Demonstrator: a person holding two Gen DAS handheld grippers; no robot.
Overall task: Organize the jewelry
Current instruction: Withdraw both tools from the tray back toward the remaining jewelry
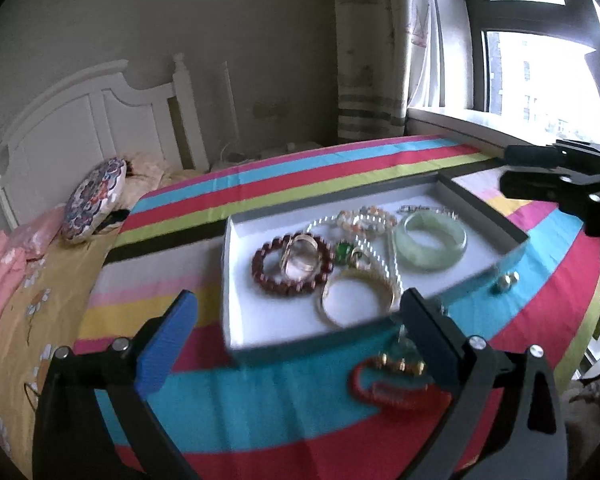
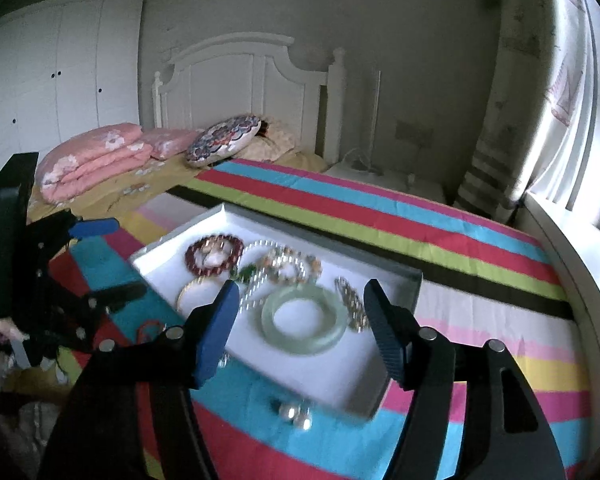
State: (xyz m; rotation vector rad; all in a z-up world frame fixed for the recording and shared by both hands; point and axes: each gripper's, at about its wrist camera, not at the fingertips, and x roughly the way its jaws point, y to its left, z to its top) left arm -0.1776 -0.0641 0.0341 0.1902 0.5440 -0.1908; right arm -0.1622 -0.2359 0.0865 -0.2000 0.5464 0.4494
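My left gripper [image 1: 296, 332] jaws stand wide and bare; the red cord bracelet [image 1: 384, 380] lies outside the tray [image 1: 236, 280], low right in its view, just by the right finger. Right gripper [image 2: 300, 320] jaws are parted, nothing between them, farther off.

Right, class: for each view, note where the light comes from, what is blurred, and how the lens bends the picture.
Left wrist view: the window at upper right is blown out white; the tray's near edge and the red cord bracelet smear with motion blur; the striped cloth bows under fisheye. Right wrist view: daylight enters from the right by the curtain; the jade bangle is blurred.
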